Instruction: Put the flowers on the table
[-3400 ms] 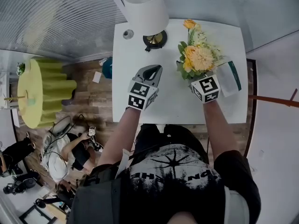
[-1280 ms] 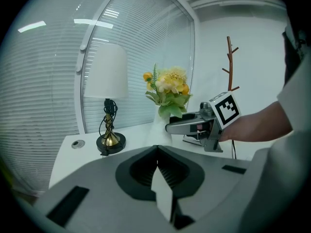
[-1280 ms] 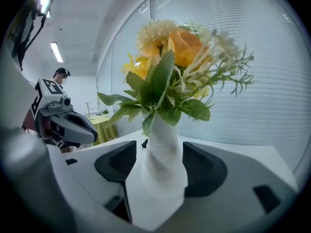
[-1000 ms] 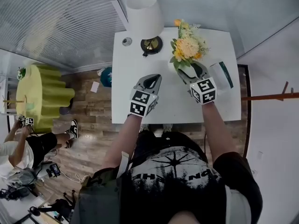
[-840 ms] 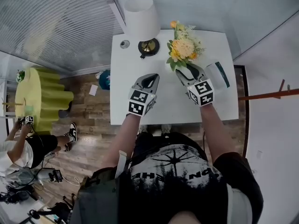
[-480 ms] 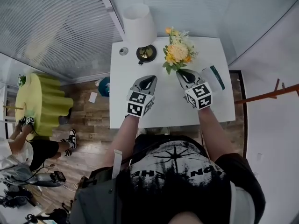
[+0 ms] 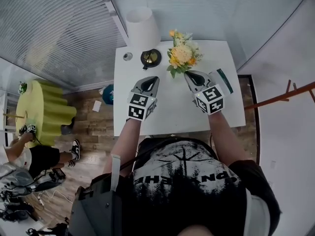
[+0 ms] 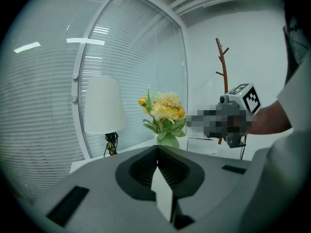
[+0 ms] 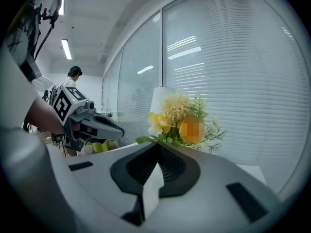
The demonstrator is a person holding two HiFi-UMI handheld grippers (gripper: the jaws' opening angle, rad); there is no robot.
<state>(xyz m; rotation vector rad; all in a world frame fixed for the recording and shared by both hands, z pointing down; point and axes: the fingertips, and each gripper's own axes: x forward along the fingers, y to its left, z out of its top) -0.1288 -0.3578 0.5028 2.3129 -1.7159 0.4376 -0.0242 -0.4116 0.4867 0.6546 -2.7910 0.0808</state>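
Note:
The bunch of yellow and orange flowers [image 7: 180, 57] stands upright toward the back of the white table [image 7: 172, 109], beside the lamp. It also shows in the left gripper view as flowers [image 8: 164, 111] and in the right gripper view as flowers [image 9: 181, 117]. My right gripper [image 7: 188, 74] hovers just in front of the bunch, apart from it. Its jaws have just been closing and now meet with nothing between them. My left gripper [image 7: 152, 78] is shut and empty, held over the table left of the flowers.
A white-shaded lamp [image 7: 142, 27] with a dark round base [image 7: 150, 58] stands left of the flowers, with a small round object [image 7: 128, 56] beyond it. A white and green book [image 7: 222, 80] lies at the right. A coat stand [image 8: 223, 72] rises behind.
The right gripper's jaws stood open round the base of the flowers a second ago; now they are shut and drawn back from it. Both grippers have risen a little.

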